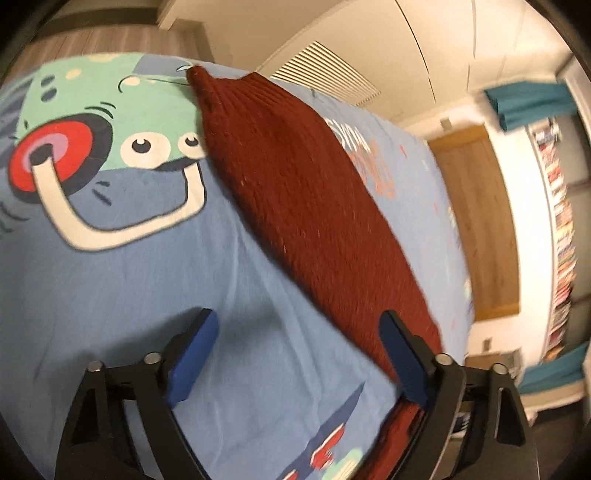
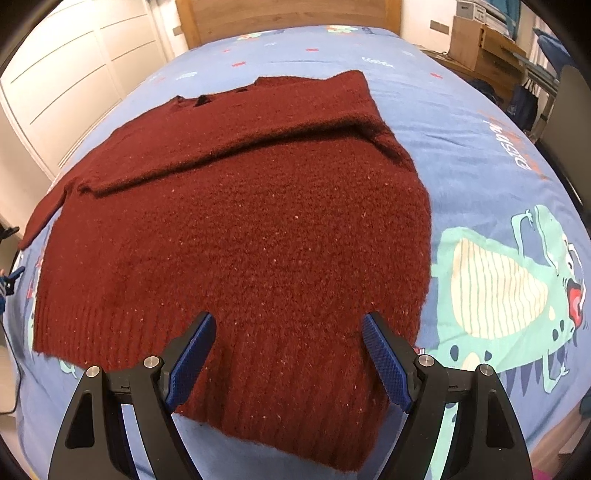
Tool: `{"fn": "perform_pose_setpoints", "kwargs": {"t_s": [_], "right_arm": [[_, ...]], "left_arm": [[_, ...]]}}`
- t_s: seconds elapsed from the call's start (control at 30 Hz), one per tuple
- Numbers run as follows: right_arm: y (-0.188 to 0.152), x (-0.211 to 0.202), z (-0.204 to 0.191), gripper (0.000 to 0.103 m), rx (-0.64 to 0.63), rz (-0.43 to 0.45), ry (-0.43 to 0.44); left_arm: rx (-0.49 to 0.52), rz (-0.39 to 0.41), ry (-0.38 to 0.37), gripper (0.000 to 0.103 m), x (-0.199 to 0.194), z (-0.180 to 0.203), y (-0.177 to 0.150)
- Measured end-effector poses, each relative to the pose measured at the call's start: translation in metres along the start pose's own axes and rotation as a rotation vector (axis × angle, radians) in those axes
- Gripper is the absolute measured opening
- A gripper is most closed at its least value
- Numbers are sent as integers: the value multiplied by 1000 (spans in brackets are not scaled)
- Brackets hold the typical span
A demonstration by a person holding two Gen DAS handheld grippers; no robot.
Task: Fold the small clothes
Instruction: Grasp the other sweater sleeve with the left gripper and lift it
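A dark red knitted sweater (image 2: 240, 229) lies flat on the blue bed sheet (image 2: 461, 122), one sleeve folded across its chest. My right gripper (image 2: 288, 354) is open and empty, hovering over the ribbed hem near the bed's front edge. In the left wrist view the sweater (image 1: 295, 184) runs as a long strip across the sheet (image 1: 129, 277). My left gripper (image 1: 299, 350) is open and empty, its right finger beside the sweater's edge.
The sheet has a green cartoon monster print (image 2: 509, 288), also in the left wrist view (image 1: 110, 122). A wooden headboard (image 2: 288, 18) stands at the far end. White wardrobe doors (image 2: 66, 74) are on the left, cluttered shelves (image 2: 498, 48) on the right.
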State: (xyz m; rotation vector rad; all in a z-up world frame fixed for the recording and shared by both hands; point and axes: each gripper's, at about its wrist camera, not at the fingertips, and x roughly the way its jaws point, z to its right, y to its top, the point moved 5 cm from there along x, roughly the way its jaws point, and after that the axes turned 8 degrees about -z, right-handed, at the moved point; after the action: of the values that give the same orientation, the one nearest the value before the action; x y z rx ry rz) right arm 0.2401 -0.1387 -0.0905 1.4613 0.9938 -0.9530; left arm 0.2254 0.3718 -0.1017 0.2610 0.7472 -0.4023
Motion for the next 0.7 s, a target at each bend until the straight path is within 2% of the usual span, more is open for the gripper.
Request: {"fn": "perform_pose_setpoints", "kwargs": {"t_s": [0.13, 0.3, 0.43, 0.5, 0.6, 0.7], "right_arm": [[0, 0, 5, 83, 7, -3, -2], [2, 0, 6, 83, 9, -4, -9], [3, 0, 7, 83, 13, -5, -11], [4, 0, 8, 83, 14, -6, -13], [4, 1, 9, 83, 13, -12, -19], [6, 2, 9, 83, 10, -14, -20]], "left_arm": [[-63, 30, -82, 69, 0, -9, 20], [-137, 17, -194, 41, 6, -21, 40], [-192, -4, -260, 33, 10, -31, 54], [-225, -8, -287, 25, 12, -36, 63], [-250, -13, -322, 22, 12, -38, 75], [-241, -6, -319, 19, 11, -36, 87]]}}
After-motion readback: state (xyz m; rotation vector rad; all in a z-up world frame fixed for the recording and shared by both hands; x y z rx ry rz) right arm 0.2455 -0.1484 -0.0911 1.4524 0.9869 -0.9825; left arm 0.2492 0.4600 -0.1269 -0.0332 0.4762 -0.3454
